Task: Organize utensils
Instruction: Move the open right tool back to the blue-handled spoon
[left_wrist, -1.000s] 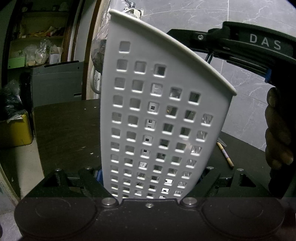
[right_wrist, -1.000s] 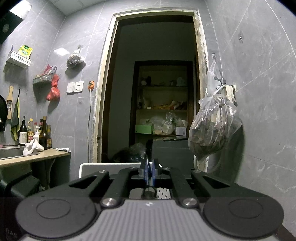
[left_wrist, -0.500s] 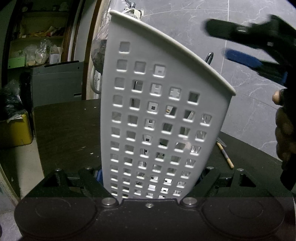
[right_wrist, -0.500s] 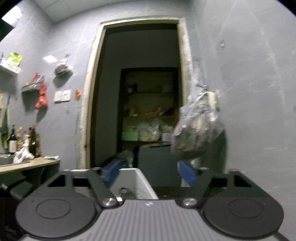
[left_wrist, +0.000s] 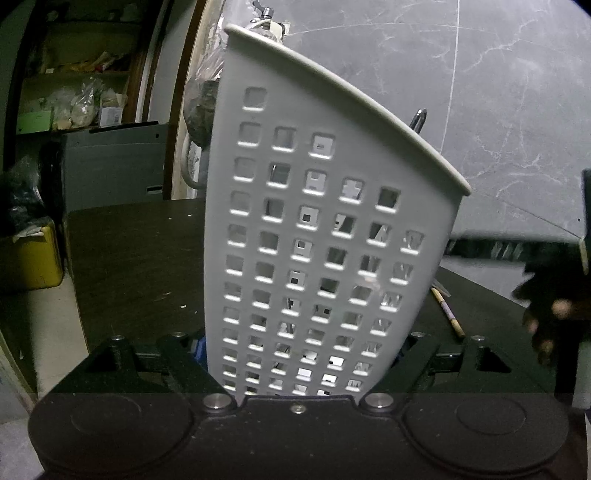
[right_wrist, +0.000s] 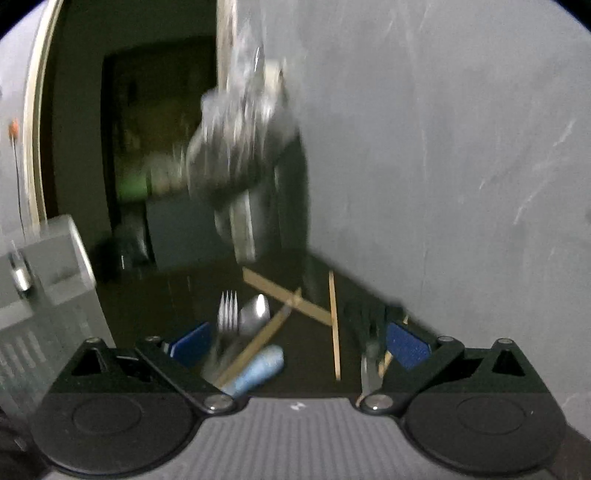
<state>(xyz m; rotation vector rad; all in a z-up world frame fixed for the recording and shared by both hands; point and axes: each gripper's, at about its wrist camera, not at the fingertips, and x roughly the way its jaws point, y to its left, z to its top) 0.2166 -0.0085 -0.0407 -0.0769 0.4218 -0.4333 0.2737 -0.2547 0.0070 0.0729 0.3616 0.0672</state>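
My left gripper (left_wrist: 299, 350) is shut on the base of a white perforated utensil basket (left_wrist: 325, 229), which stands on the dark table. A metal utensil handle (left_wrist: 419, 120) sticks up above the basket's rim. My right gripper (right_wrist: 295, 343) is open and empty, above loose utensils on the table: a fork (right_wrist: 227, 306), a spoon (right_wrist: 255, 312), a blue-handled utensil (right_wrist: 258, 367) and wooden chopsticks (right_wrist: 334, 325). The basket also shows blurred at the left of the right wrist view (right_wrist: 48, 280). The right gripper body shows blurred at the right edge of the left wrist view (left_wrist: 554, 288).
A grey tiled wall (right_wrist: 443, 166) runs along the table's right side. A plastic bag (right_wrist: 240, 147) hangs from the wall by a doorway. A chopstick (left_wrist: 447, 312) lies to the right of the basket. A yellow bin (left_wrist: 29, 258) stands on the floor at left.
My right gripper opened, let go of the metal utensil into the basket, then swung down and right towards the loose utensils. The left gripper and basket stayed put.
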